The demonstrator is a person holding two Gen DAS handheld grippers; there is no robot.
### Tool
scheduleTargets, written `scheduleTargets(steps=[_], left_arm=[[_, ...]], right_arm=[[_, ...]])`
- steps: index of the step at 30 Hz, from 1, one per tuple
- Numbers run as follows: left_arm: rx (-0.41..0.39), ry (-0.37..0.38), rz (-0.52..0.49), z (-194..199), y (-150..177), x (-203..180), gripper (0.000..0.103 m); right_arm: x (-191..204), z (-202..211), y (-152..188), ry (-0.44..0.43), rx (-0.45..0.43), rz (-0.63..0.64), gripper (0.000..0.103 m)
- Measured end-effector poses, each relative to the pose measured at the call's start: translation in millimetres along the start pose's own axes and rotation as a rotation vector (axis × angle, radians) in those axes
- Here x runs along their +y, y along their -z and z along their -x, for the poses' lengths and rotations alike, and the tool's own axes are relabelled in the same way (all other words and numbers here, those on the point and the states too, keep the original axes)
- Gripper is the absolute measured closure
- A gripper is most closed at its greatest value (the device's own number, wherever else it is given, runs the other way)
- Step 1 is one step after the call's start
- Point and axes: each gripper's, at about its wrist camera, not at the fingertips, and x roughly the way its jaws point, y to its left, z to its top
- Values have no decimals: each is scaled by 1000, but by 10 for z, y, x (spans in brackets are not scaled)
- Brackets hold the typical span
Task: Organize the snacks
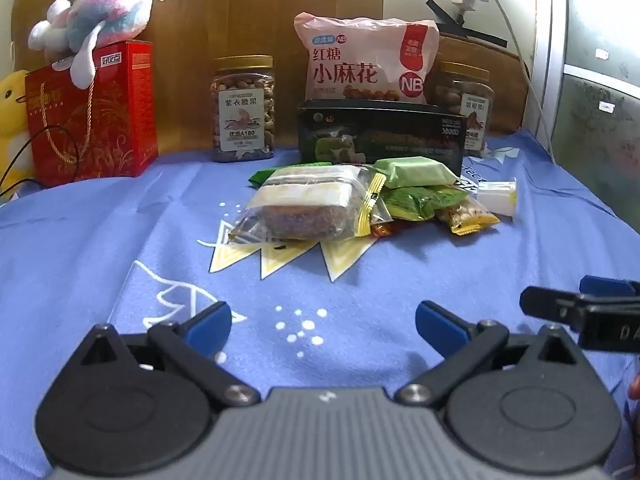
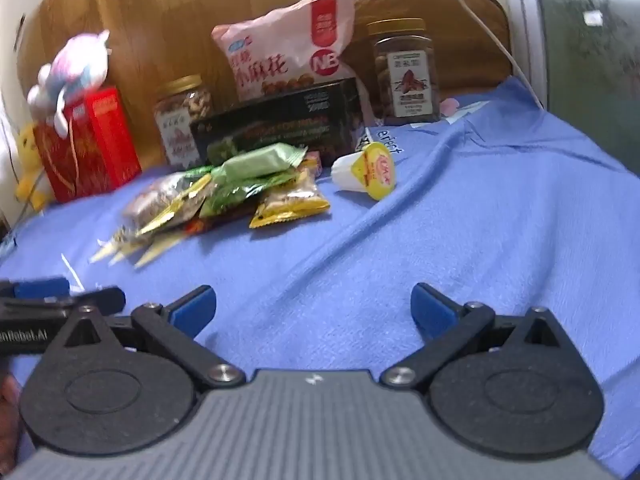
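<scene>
A heap of small snack packets (image 1: 360, 200) (image 2: 224, 196) lies on the blue cloth: a clear-wrapped cake (image 1: 304, 210), a pale green bar (image 1: 414, 172) (image 2: 260, 160), a yellow nut packet (image 1: 468, 218) (image 2: 292, 204). A white jelly cup (image 1: 496, 198) (image 2: 366, 172) lies on its side to the right. Behind stand a black box (image 1: 380, 136) (image 2: 280, 124), a pink bag (image 1: 364, 64) (image 2: 292, 52) and two nut jars (image 1: 243, 108) (image 2: 406, 72). My left gripper (image 1: 323, 326) and right gripper (image 2: 313, 308) hover open and bare over the cloth, short of the heap.
A red gift box (image 1: 92, 116) (image 2: 88, 144) with a plush toy (image 1: 96, 12) on top stands at the back left, a yellow plush (image 1: 10, 120) beside it. A wooden board (image 1: 224, 8) backs the scene. Cables and a window frame (image 1: 548, 60) are at the right.
</scene>
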Motion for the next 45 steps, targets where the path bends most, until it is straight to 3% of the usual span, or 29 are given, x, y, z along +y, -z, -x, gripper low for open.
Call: scheduleTargets(steps=[15, 24, 34, 45], left_arm=[[16, 1, 44, -29, -32, 146, 2], [2, -32, 70, -43, -8, 118, 2], [-7, -21, 130, -22, -20, 208, 2], [-1, -31, 119, -26, -23, 207, 2]], right_arm=[[141, -37, -2, 54, 29, 75, 0], [343, -14, -30, -9, 68, 108, 0], [509, 14, -58, -82, 114, 127, 0], [556, 79, -74, -64, 101, 149, 0]])
